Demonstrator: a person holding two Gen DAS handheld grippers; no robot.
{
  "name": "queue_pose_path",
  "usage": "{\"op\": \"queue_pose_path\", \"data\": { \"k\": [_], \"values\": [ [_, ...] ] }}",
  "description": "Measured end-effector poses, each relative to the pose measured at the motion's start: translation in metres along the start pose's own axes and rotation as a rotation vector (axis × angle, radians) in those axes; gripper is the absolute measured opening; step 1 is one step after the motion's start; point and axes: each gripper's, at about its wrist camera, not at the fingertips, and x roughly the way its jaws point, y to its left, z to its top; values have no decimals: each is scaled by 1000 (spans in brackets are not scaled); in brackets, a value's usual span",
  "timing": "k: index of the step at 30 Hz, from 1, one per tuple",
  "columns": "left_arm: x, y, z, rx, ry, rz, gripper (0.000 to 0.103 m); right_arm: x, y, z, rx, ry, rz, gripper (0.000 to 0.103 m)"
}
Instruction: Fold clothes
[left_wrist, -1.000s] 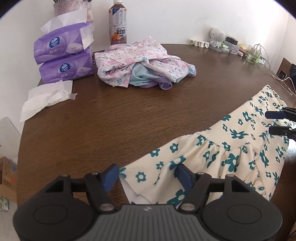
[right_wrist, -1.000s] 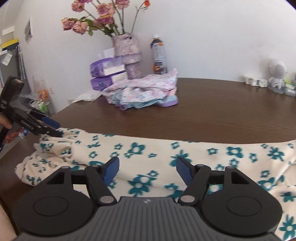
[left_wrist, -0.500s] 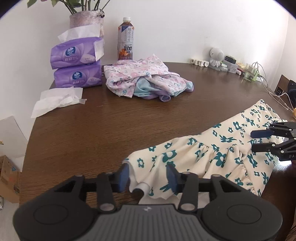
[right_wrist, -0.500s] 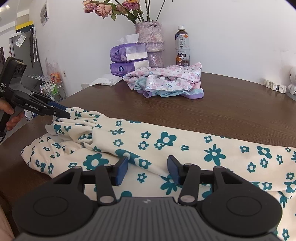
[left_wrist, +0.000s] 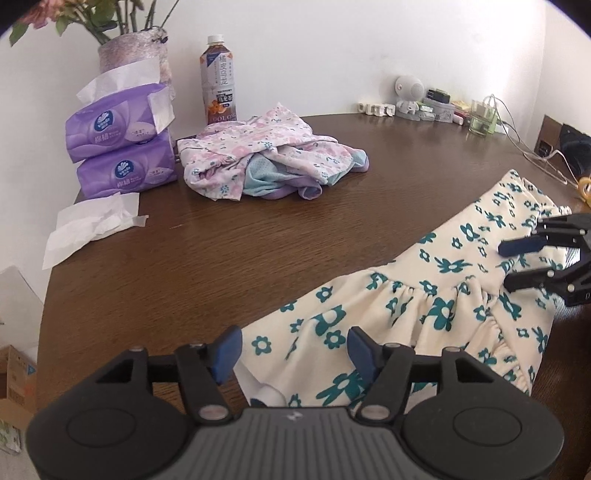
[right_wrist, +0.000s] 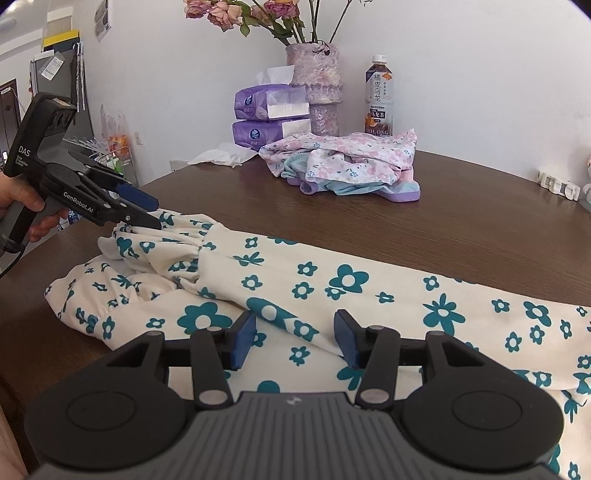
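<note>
Bare tabletop (left_wrist: 229, 258) beyond dress hem (left_wrist: 258, 384)

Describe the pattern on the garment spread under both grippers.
Cream fabric with teal flowers, clearest in the right wrist view.

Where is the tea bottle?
The tea bottle stands at the back of the table by the wall, just right of the flower vase and behind the pink clothes pile in both views.
</note>
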Motion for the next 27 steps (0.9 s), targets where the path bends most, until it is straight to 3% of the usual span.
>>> {"op": "queue_pose_path", "data": {
  "k": [8,27],
  "values": [
    [-1,-8,-13,179,-39,-11,62,4,-7,3,34,2,-19,49],
    [-2,-23,-30,143,-165,99,72,75,82,72,-109,40,173,49]
  ]
}}
